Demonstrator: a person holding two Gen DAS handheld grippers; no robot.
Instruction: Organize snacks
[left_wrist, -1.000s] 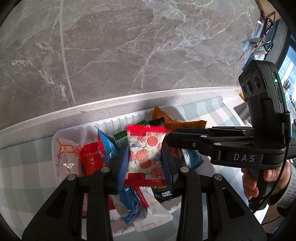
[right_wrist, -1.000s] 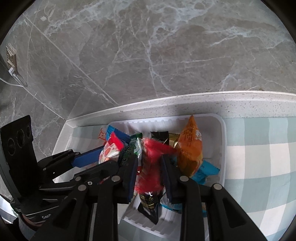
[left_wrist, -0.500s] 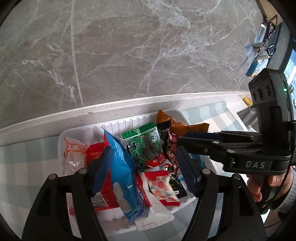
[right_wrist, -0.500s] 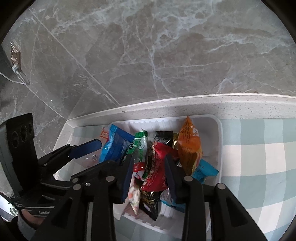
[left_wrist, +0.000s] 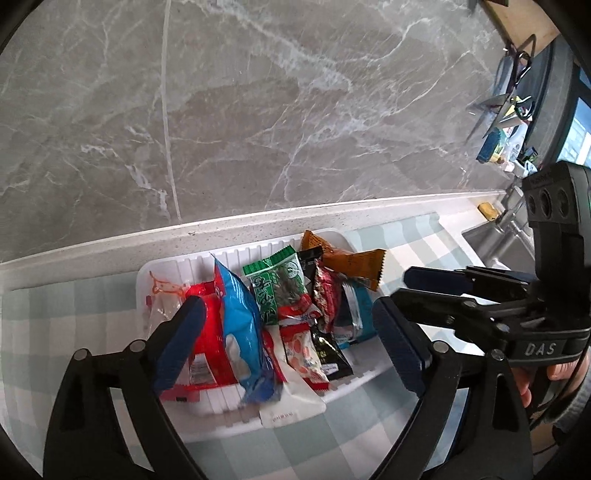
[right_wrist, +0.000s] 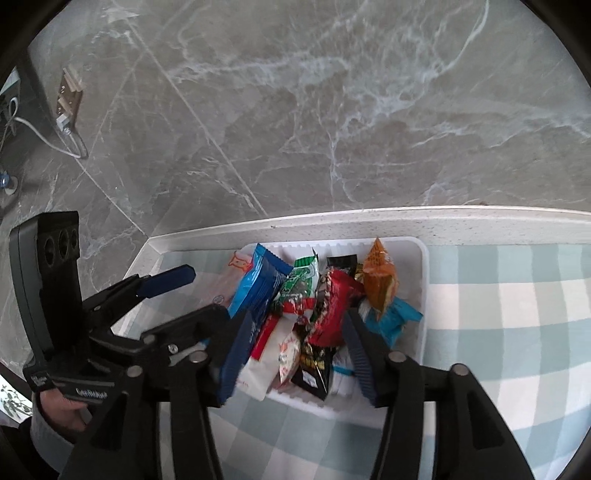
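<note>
Step in hand, by my read: sorting was near its end or btwn picks, w/ both claws empty over the full tray. The left claw (left_wrist: 288, 339) hung w/ fingers wide apart, nothing btwn them, just in front of the white tray (left_wrist: 236, 254), which sat on the checked cloth (left_wrist: 74, 306) on the desk, close to the marble wall (left_wrist: 295, 110). Tray contents, left to right in the left wrist view: a clear packet w/ orange print (left_wrist: 162, 295) at the far left end, a red packet (left_wrist: 207, 332), a blue packet (left_wrist: 236, 314) standing on edge, a green packet (left_wrist: 280, 284) leaning vs. its neighbours, a small white packet w/ red fruit print (left_wrist: 303, 350) lying low at the front, a dark red packet (left_wrist: 327, 295), a black packet (left_wrist: 327, 350) in front, a teal packet (left_wrist: 356, 314), and an orange packet (left_wrist: 351, 262) at the right end, tipped over the rim. A flat white packet (left_wrist: 291, 406) stuck out over the front rim. The right claw (right_wrist: 295, 350) was also spread open and held nothing, its fingers either side of the dark red one. Next move prob. calls for a claw to close on one loose or overhanging packet, e.g. the flat white one, and tuck it upright w/o toppling the row; whether more snacks lay outside the tray couldn't be told.
</note>
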